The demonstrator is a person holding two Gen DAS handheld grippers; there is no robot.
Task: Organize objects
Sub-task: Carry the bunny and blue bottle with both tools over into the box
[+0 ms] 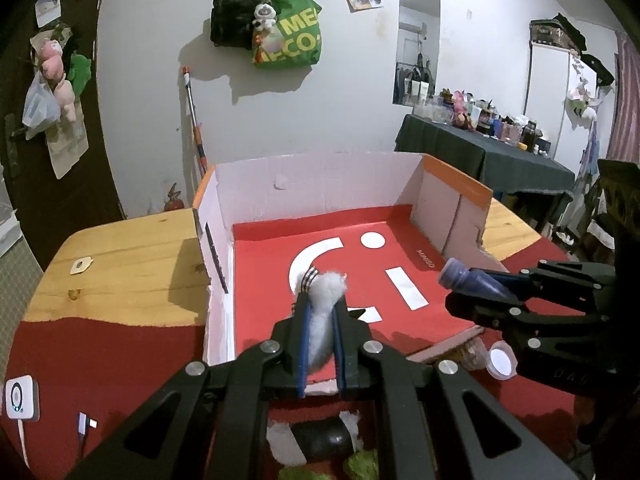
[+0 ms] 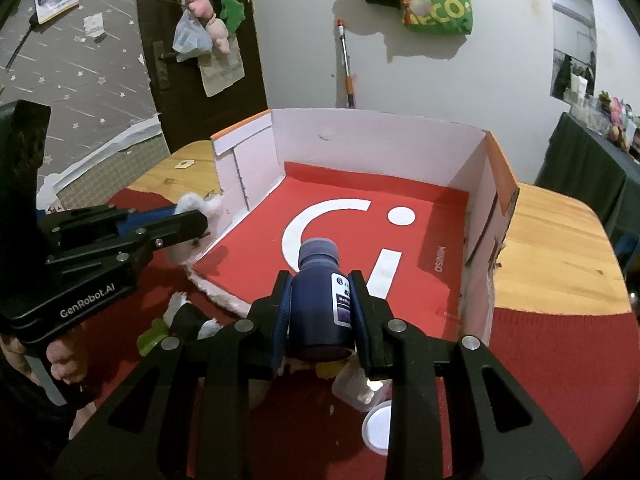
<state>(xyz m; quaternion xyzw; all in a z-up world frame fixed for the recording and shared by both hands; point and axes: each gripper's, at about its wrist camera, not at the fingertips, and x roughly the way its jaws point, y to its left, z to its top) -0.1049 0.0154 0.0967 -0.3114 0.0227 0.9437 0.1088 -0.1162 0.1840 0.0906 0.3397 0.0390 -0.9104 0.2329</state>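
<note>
Pinching a white fluffy toy (image 1: 326, 312), the left gripper (image 1: 320, 320) sits pressed on it over the near edge of the box (image 1: 320, 172), toy at 12 o'clock of the fingers and above the red box floor. The right gripper (image 2: 322, 308) clamps a dark bottle (image 2: 320, 300), cap forward, white label facing up-right, also over the box's near edge; from the left view the bottle (image 1: 472, 280) is at 3 o'clock of the toy, well apart. The box is open-topped, with white walls, orange rims and a red floor with white smiley marks, and its near wall is low and torn. The left wall stands just beside the toy at 9 o'clock; the right wall is at 3 o'clock of the bottle. Below the right gripper, on the red cloth (image 2: 560, 360): a clear cup (image 2: 354, 384) and a white lid (image 2: 378, 426) at 6 o'clock. A black-white-green plush (image 2: 180, 320) lies at 8 o'clock, in front of the box. The wooden table (image 2: 560, 240) shows beyond the cloth on both sides. A white device (image 1: 20, 398) with a cable sits far left at 8 o'clock. A hand (image 2: 64, 360) shows under the left gripper.
</note>
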